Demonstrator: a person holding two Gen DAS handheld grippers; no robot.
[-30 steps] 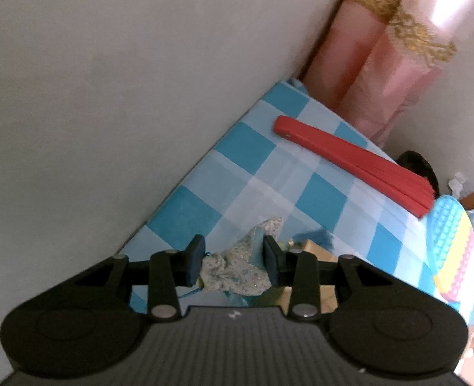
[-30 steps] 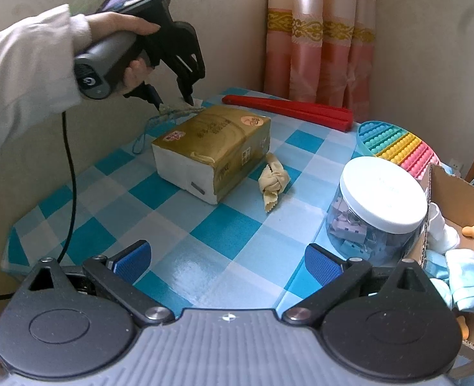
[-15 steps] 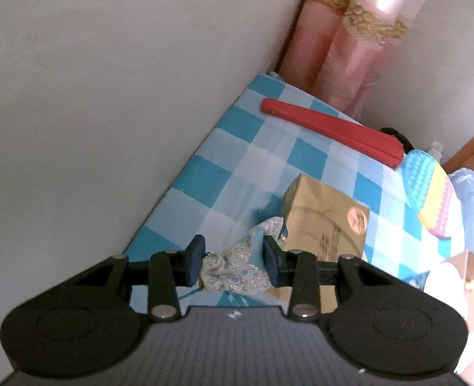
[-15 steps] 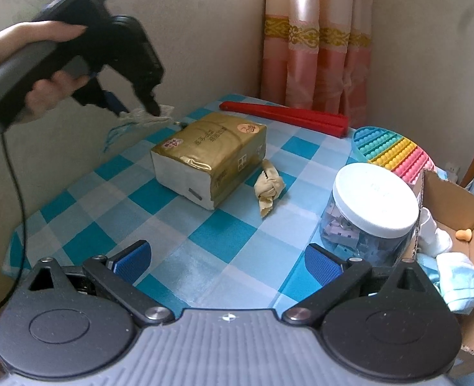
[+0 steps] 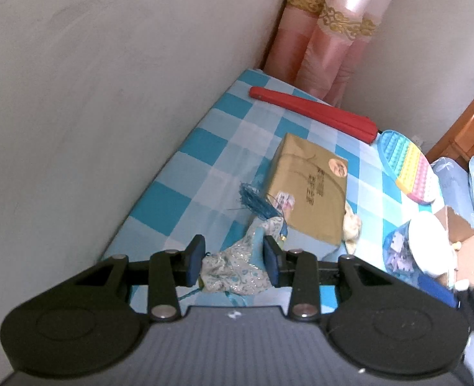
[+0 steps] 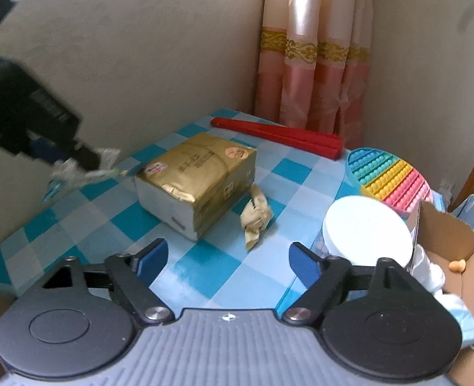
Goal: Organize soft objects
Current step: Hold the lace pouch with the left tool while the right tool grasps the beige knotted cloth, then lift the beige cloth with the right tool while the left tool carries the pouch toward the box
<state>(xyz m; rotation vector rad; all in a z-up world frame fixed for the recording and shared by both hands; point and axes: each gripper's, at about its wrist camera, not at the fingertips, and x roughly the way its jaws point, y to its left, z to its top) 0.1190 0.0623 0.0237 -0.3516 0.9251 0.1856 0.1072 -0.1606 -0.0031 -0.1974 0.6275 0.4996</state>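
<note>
Above the checked tablecloth (image 6: 205,276), at about nine o'clock in the right wrist view, the left gripper (image 5: 233,262) carries a pale blue embroidered pouch (image 5: 237,273), its pads clamped on the fabric and a blue tassel (image 5: 253,201) dangling beyond. The right gripper (image 6: 227,262) hovers low with nothing between its fingers, which have just been narrowing but stand apart. A crumpled beige cloth (image 6: 256,218) lies beside the gold tissue pack (image 6: 198,180). The carry step looks underway; next, the pouch likely must travel toward the cardboard box (image 6: 455,247) at three o'clock, clearing the white-lidded jar (image 6: 365,228).
</note>
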